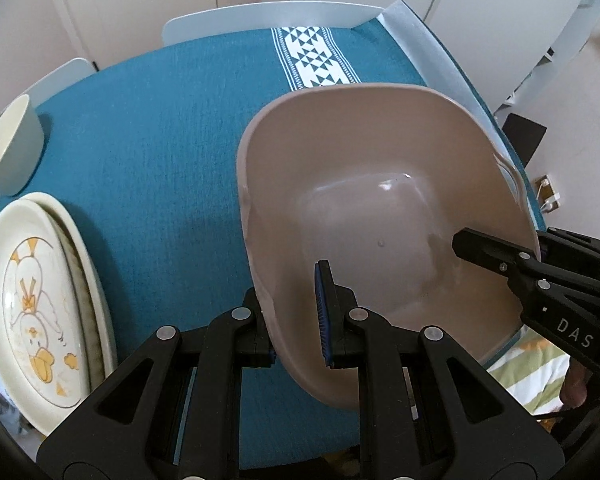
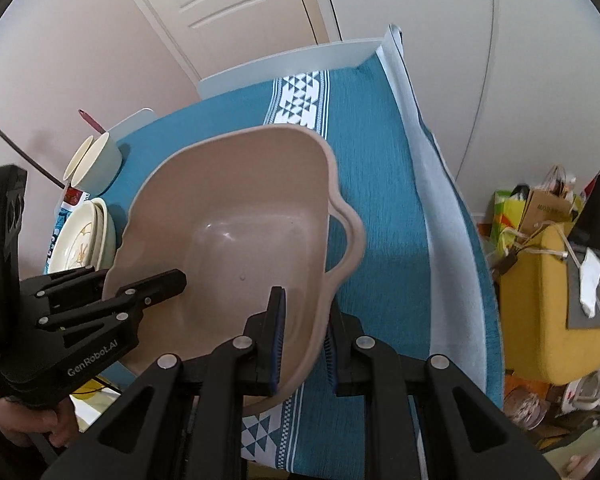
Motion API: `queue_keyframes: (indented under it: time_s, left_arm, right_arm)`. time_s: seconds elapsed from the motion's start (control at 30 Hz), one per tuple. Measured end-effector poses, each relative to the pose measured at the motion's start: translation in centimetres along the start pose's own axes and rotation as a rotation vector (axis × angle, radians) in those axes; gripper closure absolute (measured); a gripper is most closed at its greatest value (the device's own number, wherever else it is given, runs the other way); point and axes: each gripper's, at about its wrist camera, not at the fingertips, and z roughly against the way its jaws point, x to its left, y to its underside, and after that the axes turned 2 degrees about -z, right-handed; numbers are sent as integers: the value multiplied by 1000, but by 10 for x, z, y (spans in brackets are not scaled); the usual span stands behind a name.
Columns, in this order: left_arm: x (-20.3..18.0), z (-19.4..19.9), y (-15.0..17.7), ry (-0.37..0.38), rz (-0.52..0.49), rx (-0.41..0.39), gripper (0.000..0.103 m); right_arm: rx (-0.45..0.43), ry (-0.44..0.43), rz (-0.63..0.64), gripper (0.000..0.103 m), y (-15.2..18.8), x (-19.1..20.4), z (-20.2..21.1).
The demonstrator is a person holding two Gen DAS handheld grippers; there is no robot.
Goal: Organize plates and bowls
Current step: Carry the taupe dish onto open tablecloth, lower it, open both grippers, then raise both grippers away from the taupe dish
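Left gripper: jaws straddle the near-left wall of the beige basin, one finger inside and one outside, closed on it.
Right gripper: jaws clamped on the basin's near-right wall, just short of its looped handle.
Basin: empty, tilted, carried between both grippers over the teal tablecloth.
Plates: cream stack at the table's left edge, the top one bearing a duck drawing.
Bowls: two nested, lying on their sides just beyond the plates.
Far: patterned white band on the cloth, white door behind.
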Motion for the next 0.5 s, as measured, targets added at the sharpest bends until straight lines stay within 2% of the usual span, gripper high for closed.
queue_keyframes:
  time_s: [0.17, 0.27, 0.3, 0.33, 0.37, 0.4, 0.47, 0.5]
  left_arm:
    - [-4, 1, 4, -14, -6, 9, 89]
    - [-7, -2, 4, -17, -13, 23, 80]
    - [-8, -3, 4, -21, -16, 25, 67]
    - [-8, -3, 5, -31, -19, 22, 46]
    - [-8, -2, 5, -38, -20, 12, 37]
    - [-8, 2, 5, -49, -20, -8, 26]
    - [-8, 6, 5, -54, -25, -29, 25]
    - [-8, 7, 5, -54, -27, -27, 25]
  right_arm:
    - [4, -13, -28, 87, 5, -5, -3]
    - [4, -17, -36, 87, 5, -6, -4]
    - [4, -21, -41, 87, 5, -6, -4]
    - [4, -24, -45, 86, 5, -7, -4]
    - [2, -27, -50, 79, 5, -7, -4]
    - [-4, -32, -57, 68, 5, -8, -3]
    - [-22, -40, -75, 52, 5, -10, 0]
    - [-26, -41, -78, 51, 5, -11, 1]
